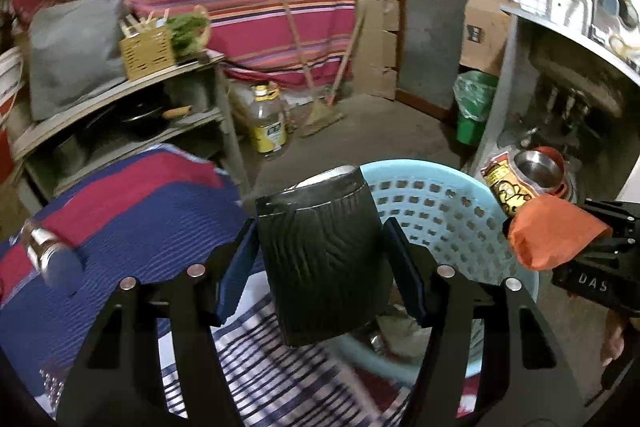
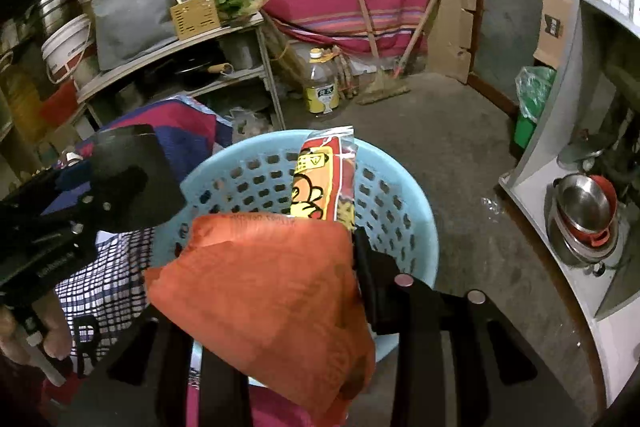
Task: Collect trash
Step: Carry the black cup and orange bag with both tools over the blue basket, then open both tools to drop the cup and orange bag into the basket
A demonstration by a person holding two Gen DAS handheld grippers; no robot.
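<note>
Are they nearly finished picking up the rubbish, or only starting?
Partway, I'd guess. Something already lies in the bottom of the blue basket. In hand: the left gripper has a black paper cup between its jaws at the rim; the right gripper pinches an orange wrapper and a snack packet above the basket. Neither is dropped yet. Any other rubbish isn't visible.
</note>
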